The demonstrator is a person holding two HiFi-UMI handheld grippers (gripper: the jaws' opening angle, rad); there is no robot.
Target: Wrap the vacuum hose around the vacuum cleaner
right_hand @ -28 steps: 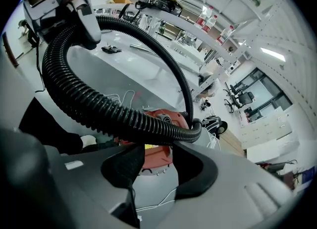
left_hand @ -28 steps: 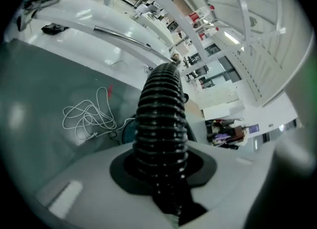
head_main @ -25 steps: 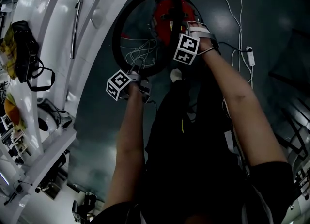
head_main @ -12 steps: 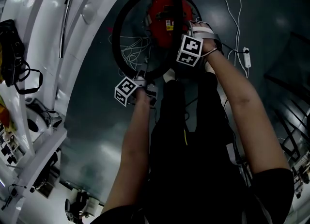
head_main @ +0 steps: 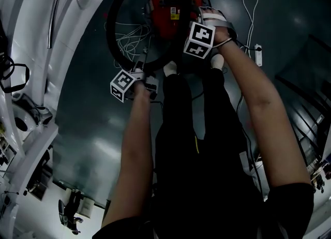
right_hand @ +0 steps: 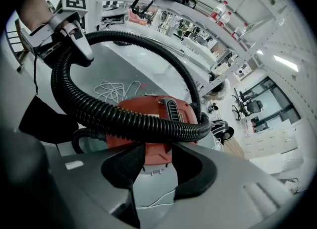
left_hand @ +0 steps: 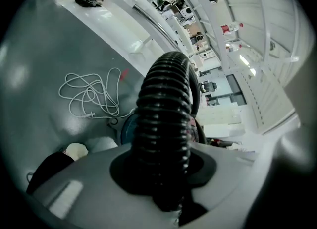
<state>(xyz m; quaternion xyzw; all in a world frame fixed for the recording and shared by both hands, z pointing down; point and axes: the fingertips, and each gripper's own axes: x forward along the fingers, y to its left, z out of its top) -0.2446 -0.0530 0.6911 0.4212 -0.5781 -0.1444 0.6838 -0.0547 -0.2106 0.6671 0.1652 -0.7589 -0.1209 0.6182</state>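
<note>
Looking straight down, where does the vacuum hose (head_main: 109, 31) sit?

It curves in a wide black ring around the red vacuum cleaner (head_main: 170, 2), which stands on the dark floor (head_main: 93, 129) just ahead of the person's feet (head_main: 169, 68). The near edge of the ring passes close to the toes.

Which way does it run at the left gripper (head_main: 142, 80)?

In the left gripper view the ribbed hose (left_hand: 166, 109) runs lengthwise, straight away from the camera, then bends over to the right. The left gripper (left_hand: 166, 166) has its fingers clamped on it from both sides.

And the right gripper (head_main: 207, 26)?

Its fingers are spread, and the red body (right_hand: 143, 105) shows through the gap. The hose (right_hand: 133, 121) lies crosswise just past the tips of the right gripper (right_hand: 158, 161). I cannot tell whether it touches them.

Does that view show the whole loop?

Most of it. From the left gripper (right_hand: 69, 29) at upper left the hose drops, crosses the front of the cleaner, turns up at the right end and arches back over the top.

Anything else nearby?

A tangled white cable (left_hand: 91, 94) lies on the floor beside the cleaner, and a white bench (head_main: 31, 36) runs along the person's left.
</note>
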